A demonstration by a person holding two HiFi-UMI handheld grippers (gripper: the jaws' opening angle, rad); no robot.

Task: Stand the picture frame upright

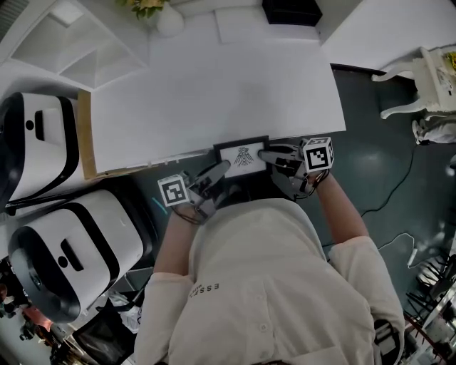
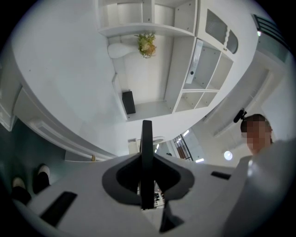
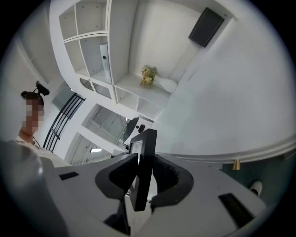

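Observation:
A small black picture frame [image 1: 242,157] with a line drawing on white sits at the near edge of the white table [image 1: 214,93], held between my two grippers. My left gripper [image 1: 219,170] is shut on the frame's left edge; in the left gripper view the frame [image 2: 146,152] shows edge-on as a thin black bar between the jaws. My right gripper [image 1: 268,155] grips the right edge. In the right gripper view the frame [image 3: 144,166] stands slightly tilted between the dark pads, which touch both its faces.
Two large white-and-black machines [image 1: 43,142] [image 1: 64,264] stand left of the table. A vase with flowers [image 1: 160,14] and a black box [image 1: 292,11] sit at the far edge. A white ornate chair [image 1: 434,78] and a cable [image 1: 399,185] are on the right floor.

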